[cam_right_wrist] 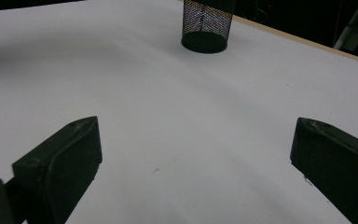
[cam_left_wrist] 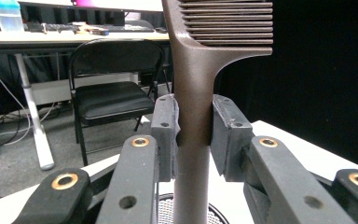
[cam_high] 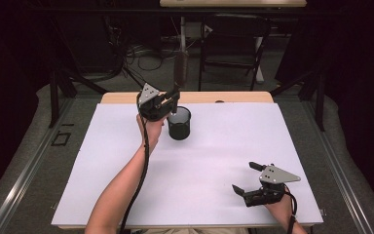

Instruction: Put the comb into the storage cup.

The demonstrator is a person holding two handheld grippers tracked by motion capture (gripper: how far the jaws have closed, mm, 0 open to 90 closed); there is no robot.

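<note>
Your right gripper sits lowest in the high view, near the table's front right corner and well apart from the mesh cup, its jaws spread with nothing between them. Your left gripper hangs just left of the cup's rim, clamped on a dark comb that stands upright over the cup's mouth.

From the left gripper view, the pads pinch the comb's handle squarely, teeth up, and the cup's rim shows just below. You seem to be lowering it in: keep the handle vertical, centre it over the opening, and let go only once the end rests inside, or the light cup may tip.

From the right gripper view, the cup stands far beyond the parted jaws. No readable writing anywhere.
</note>
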